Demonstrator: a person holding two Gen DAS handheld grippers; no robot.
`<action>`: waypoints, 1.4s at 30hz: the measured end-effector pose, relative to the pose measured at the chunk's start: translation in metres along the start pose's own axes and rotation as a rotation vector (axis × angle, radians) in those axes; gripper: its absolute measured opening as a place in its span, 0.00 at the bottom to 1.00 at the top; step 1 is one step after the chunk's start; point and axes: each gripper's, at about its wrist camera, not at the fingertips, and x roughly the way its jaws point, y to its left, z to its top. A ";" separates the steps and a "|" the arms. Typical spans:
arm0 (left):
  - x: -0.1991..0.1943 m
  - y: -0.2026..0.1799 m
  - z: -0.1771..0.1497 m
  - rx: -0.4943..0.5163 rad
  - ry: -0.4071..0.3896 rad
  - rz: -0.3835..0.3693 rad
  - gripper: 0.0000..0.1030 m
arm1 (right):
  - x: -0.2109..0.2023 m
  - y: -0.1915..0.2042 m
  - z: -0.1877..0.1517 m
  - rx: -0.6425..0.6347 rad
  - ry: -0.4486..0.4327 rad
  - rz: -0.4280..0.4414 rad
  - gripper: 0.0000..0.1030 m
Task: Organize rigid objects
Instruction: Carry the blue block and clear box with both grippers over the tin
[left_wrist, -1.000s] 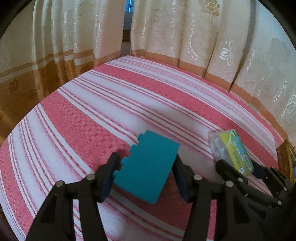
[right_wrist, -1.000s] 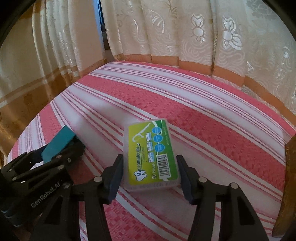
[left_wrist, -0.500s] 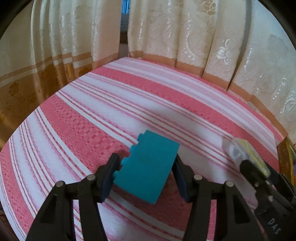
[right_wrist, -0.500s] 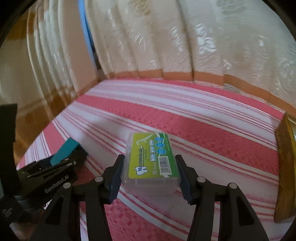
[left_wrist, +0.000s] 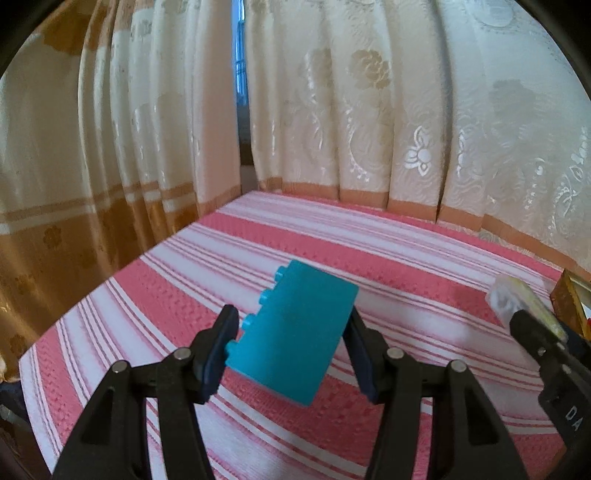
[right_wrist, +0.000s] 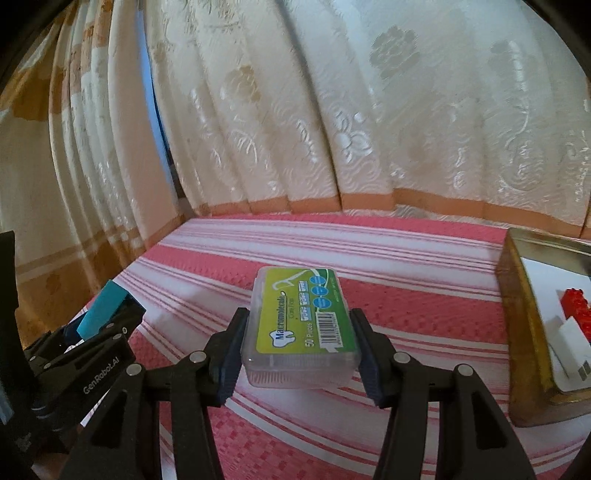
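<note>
A teal toy brick (left_wrist: 293, 328) with studs on its left edge hangs tilted above the striped cloth, and my left gripper (left_wrist: 291, 350) is shut on it. A clear floss-pick box with a green label (right_wrist: 304, 325) is held off the cloth, my right gripper (right_wrist: 299, 354) shut on its sides. In the left wrist view the same floss-pick box (left_wrist: 517, 302) shows at the right edge. The teal brick (right_wrist: 105, 308) appears at the left in the right wrist view.
A red and white striped cloth (left_wrist: 406, 258) covers the table. A gold tin box (right_wrist: 517, 332) stands open at the right, holding a red brick (right_wrist: 578, 310) and a white block (right_wrist: 570, 343). Cream curtains (right_wrist: 332, 110) hang close behind the table.
Both grippers have risen with their objects and tipped up, so more curtain shows. The right one swung right, bringing the gold tin into view.
</note>
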 end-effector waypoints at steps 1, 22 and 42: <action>-0.001 -0.001 0.001 0.004 -0.008 0.003 0.55 | -0.002 0.000 -0.001 -0.003 -0.006 -0.005 0.55; -0.025 -0.036 -0.009 0.043 -0.058 -0.038 0.55 | -0.040 -0.013 -0.010 -0.071 -0.102 -0.070 0.55; -0.046 -0.086 -0.019 0.091 -0.055 -0.118 0.55 | -0.074 -0.052 -0.014 -0.053 -0.158 -0.120 0.55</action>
